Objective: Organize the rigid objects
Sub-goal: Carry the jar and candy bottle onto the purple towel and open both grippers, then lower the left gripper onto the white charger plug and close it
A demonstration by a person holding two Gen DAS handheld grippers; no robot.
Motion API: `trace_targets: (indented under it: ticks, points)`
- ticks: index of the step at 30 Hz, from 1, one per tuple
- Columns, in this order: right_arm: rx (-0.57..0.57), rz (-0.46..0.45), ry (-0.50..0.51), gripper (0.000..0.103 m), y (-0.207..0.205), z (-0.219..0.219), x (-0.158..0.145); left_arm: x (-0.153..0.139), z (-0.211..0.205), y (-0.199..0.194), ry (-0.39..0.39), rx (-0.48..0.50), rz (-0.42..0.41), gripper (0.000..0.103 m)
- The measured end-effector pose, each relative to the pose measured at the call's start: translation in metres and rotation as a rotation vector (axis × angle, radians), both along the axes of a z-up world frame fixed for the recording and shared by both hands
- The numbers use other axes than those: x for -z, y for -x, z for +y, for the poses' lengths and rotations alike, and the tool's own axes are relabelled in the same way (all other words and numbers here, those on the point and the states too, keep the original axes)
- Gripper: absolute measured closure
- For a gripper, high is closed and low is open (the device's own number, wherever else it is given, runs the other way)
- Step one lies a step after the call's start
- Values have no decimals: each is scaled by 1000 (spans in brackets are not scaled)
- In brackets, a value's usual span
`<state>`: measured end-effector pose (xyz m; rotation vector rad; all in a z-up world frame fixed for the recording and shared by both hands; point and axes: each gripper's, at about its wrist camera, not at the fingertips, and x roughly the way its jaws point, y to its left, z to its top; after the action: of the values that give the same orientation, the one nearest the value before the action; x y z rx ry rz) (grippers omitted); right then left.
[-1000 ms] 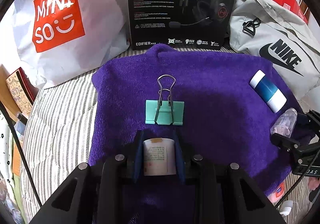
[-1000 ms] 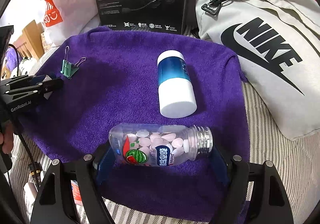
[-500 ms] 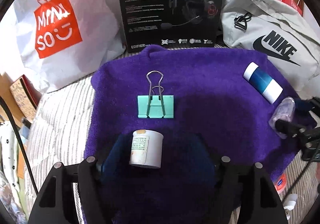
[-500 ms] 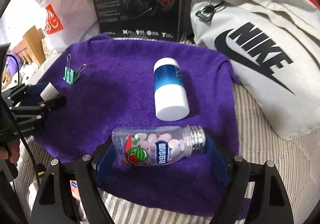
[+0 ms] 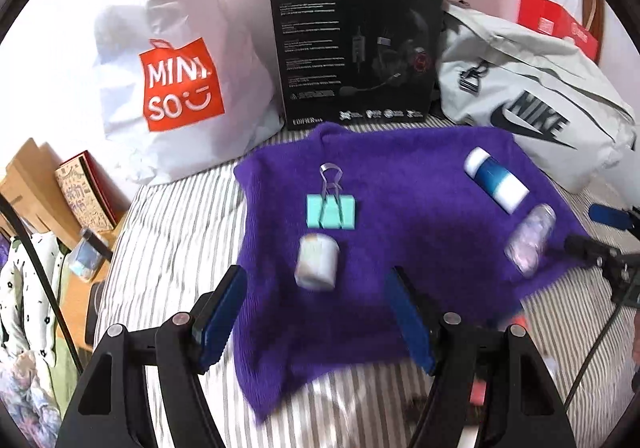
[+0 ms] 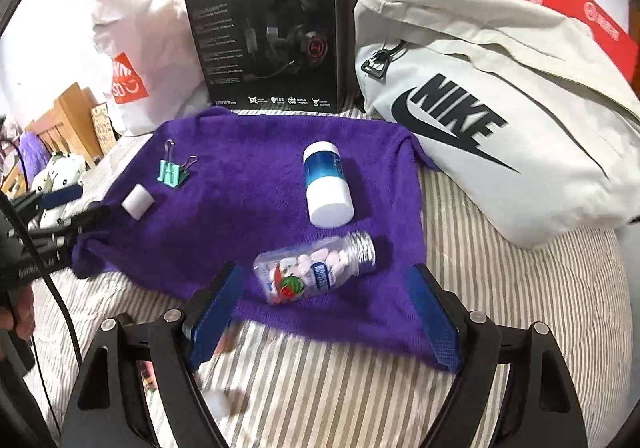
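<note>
Lying flat on striped bedding point(image 5: 180, 216): purple towel point(image 5: 400, 232), bare stripes showing left of its edge, open cloth mid-towel. Hovering at near edge: left gripper point(image 5: 316, 312), jaws spread wide, gripping nothing; small white jar point(image 5: 316, 266) lying just ahead, between tips, untouched. Sitting just behind jar: teal binder clip point(image 5: 331, 211). Lying further right: blue-white bottle point(image 6: 327, 184). Holding back, jaws parted, empty: right gripper point(image 6: 324, 308); clear candy bottle point(image 6: 316, 272), holding pale tablets, lying between tips, near towel's front-right edge.
</note>
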<state>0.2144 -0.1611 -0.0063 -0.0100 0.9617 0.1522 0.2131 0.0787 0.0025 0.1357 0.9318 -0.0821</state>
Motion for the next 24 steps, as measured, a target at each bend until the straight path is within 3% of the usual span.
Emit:
trace_targets:
  ticks: [15,18,24]
  points:
    - [24,13,4,19,93,-8,1,15,-29,110,83,151,52,32]
    - [33,7,15,19,103,-11,-2,19,-35,117,99,186,53,26]
    - [56,-4,14,19,115,-21,-8,40,-50,113,53,222,87,25]
